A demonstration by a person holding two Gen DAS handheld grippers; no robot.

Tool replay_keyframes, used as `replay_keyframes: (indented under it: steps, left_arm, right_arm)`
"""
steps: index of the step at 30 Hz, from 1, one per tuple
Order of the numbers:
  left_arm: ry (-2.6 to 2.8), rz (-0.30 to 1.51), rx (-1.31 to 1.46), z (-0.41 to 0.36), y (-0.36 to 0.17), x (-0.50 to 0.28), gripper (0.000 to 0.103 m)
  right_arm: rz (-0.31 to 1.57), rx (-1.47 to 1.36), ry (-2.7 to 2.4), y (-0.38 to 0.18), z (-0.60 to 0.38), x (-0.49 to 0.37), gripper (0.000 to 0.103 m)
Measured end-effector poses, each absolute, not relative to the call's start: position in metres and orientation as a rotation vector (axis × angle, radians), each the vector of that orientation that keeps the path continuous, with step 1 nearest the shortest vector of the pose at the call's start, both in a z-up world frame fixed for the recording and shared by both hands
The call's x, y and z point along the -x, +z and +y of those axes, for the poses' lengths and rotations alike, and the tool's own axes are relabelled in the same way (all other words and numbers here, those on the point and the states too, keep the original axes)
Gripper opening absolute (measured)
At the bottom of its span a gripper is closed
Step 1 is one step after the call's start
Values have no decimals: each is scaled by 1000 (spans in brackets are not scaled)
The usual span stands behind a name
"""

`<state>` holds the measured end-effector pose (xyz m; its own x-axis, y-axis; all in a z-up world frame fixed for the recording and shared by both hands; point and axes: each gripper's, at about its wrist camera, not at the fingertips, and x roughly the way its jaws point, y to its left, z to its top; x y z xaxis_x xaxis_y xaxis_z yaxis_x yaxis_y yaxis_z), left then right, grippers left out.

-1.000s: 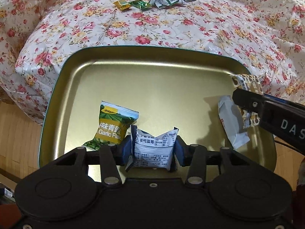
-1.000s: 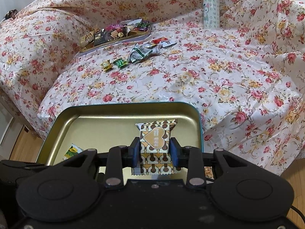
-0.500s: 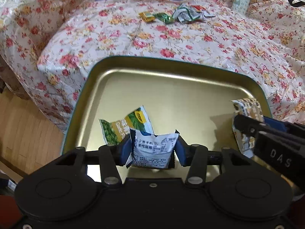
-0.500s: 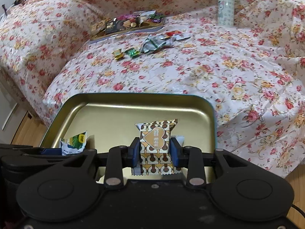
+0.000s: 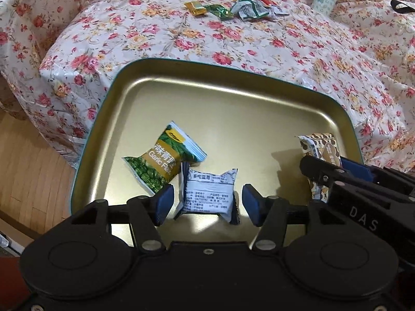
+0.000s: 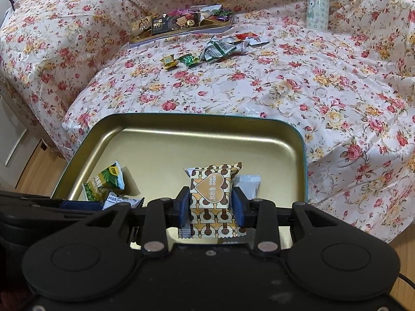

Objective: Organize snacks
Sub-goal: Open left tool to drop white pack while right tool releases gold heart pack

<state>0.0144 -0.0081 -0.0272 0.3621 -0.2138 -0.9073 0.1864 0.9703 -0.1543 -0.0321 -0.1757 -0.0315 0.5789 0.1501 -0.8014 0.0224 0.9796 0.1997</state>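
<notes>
the left gripper [image 5: 206, 203] is held with jaws spread, the white packet [image 5: 208, 194] lying loose between them in the gold tray [image 5: 233, 88], touching a green garlic packet [image 5: 162, 162]. the heart-patterned packet [image 6: 210, 194] is clamped in the right gripper [image 6: 210, 204], which partly hides a white wrapper [image 6: 249, 185]. loose candies [image 6: 192, 59] and a far tray of snacks [image 6: 181, 24], partly cut off in the left view, are seen on the floral cloth [image 6: 285, 90].

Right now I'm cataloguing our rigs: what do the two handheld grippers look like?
Both are matte black plastic: a wide body with two round discs, silver screws and angular linkages. The left gripper and right gripper carry blue pads on their fingers. White letters "DAS" mark the right gripper's side. No sleeves show.
</notes>
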Motion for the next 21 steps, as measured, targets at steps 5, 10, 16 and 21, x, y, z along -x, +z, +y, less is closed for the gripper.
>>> replay_keyframes:
  steps: [5, 10, 16, 21]
  left_arm:
    - [-232, 1138, 8, -8, -22, -11, 62]
    - [-205, 1098, -11, -8, -16, -9, 62]
    - [-181, 1052, -31, -9, -11, -7, 62]
    - [-161, 978, -76, -13, -2, -3, 62]
  right_arm:
    - [959, -194, 78, -33, -175, 32, 37]
    - [961, -195, 81, -33, -175, 31, 37]
    - [950, -198, 78, -32, -176, 32, 37]
    - [926, -200, 69, -27, -178, 33, 41]
